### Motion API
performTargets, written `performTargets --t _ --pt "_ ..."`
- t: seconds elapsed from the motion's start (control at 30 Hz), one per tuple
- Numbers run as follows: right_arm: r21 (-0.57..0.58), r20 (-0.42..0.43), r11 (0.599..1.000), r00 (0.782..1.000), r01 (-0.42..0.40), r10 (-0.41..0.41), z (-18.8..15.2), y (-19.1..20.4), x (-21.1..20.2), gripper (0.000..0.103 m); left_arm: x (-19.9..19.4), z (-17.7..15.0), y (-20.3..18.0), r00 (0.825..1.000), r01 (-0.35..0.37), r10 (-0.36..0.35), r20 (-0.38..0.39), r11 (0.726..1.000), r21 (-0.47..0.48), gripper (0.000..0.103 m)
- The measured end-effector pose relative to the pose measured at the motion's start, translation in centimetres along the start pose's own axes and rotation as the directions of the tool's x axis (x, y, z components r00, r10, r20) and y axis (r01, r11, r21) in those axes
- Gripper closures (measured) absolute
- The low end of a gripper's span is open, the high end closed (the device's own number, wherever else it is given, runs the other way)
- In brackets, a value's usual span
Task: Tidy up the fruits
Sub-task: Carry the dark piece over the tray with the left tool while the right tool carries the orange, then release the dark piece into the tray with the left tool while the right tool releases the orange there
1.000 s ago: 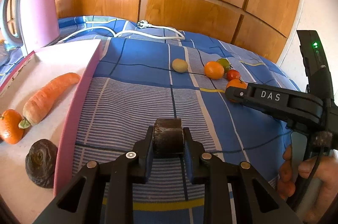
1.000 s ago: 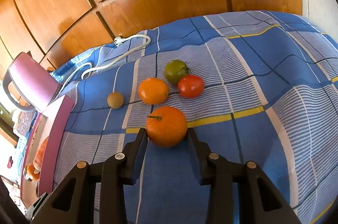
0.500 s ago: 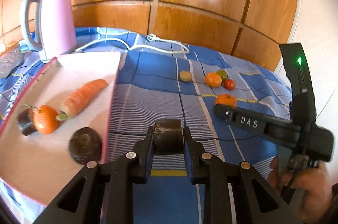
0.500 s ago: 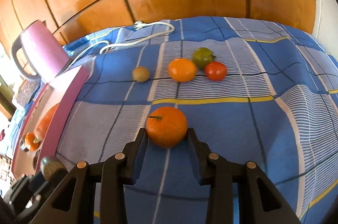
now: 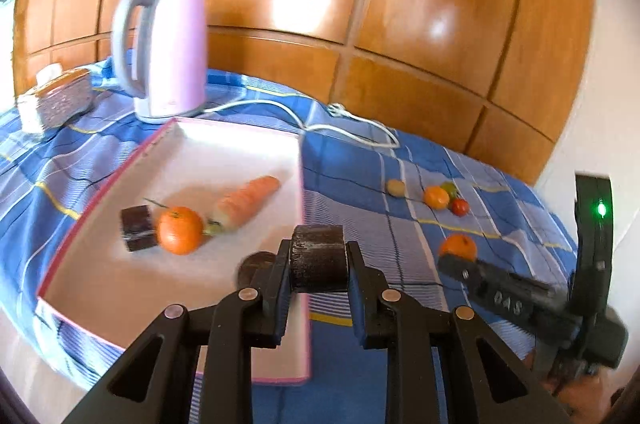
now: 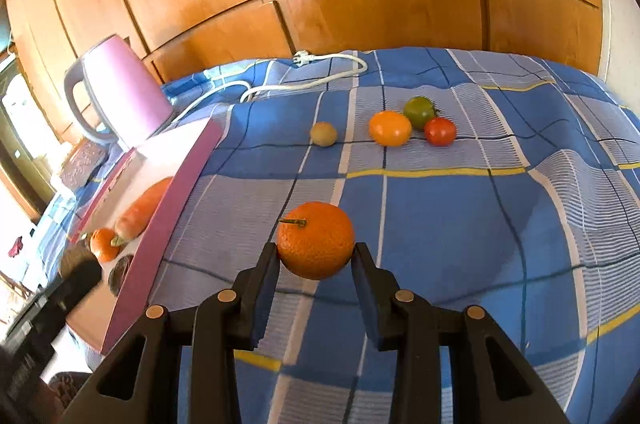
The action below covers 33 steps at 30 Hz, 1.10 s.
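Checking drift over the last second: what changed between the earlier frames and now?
The left gripper, shut on its dark chunk, swung left toward the pink tray. The right gripper lifted its orange off the blue cloth. No grasp or release. Tray contents, kettle and the four small fruits stayed put.

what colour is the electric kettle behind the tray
The electric kettle is pale pink with a grey handle, clearest in the left wrist view.

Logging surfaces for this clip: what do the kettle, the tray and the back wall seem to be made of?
Kettle: looks like smooth pink plastic with a grey handle; soft, dull sheen.
Tray: pale matte floor and a thin pink rim; plastic or coated board, hard to tell which.
Back wall: glossy varnished wood panels, or a wood-look laminate; orange-brown, panel seams, bright window glare.
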State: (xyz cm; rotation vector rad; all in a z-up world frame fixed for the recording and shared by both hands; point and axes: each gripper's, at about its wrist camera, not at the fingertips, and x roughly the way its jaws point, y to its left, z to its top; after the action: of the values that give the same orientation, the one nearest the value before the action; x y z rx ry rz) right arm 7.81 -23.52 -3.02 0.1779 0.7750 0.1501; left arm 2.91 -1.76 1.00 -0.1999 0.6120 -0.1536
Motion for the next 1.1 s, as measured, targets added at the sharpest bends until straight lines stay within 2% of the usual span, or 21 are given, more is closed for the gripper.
performTargets --t 0.13,0.3,0.47,0.67,0.73,0.87,1.0,1.1 --pt "-0.045 -0.007 0.999 1.0 0.007 -0.007 -0.8 1.4 -0.1 0.066 -0.4 0.4 2.2 0.999 -0.044 0.046 0.017 0.996 -0.073 0.078" --pt "-0.092 -0.012 0.996 1.0 -0.012 0.011 -1.4 3.4 -0.4 0.066 -0.1 0.9 5.3 0.996 -0.082 0.087 0.018 0.976 -0.2 0.078" --pt "-0.103 -0.012 0.991 0.996 -0.088 0.087 -0.5 6.0 -0.4 0.066 0.2 1.7 7.6 0.995 -0.085 0.097 0.03 0.955 -0.284 0.078" --pt "-0.132 -0.019 0.972 0.981 -0.196 0.195 1.6 9.9 0.3 0.066 0.7 2.4 10.8 0.994 -0.083 0.106 0.035 0.915 -0.395 0.078" --pt "-0.122 -0.025 0.966 0.974 -0.227 0.226 2.3 10.9 0.8 0.065 0.9 2.5 11.2 0.993 -0.092 0.116 0.034 0.91 -0.403 0.078" --pt "-0.096 -0.039 0.954 0.959 -0.284 0.281 3.8 12.7 1.9 0.064 0.9 2.5 10.5 0.991 -0.099 0.125 0.047 0.924 -0.369 0.076" --pt "-0.098 -0.037 0.948 0.954 -0.301 0.299 4.0 13.9 2.1 0.062 0.9 2.7 10.0 0.989 -0.109 0.135 0.052 0.933 -0.344 0.061" --pt "-0.109 -0.049 0.95 0.957 -0.291 0.288 3.3 13.9 2.1 0.061 0.9 2.7 10.0 0.988 -0.116 0.142 0.052 0.933 -0.34 0.06"
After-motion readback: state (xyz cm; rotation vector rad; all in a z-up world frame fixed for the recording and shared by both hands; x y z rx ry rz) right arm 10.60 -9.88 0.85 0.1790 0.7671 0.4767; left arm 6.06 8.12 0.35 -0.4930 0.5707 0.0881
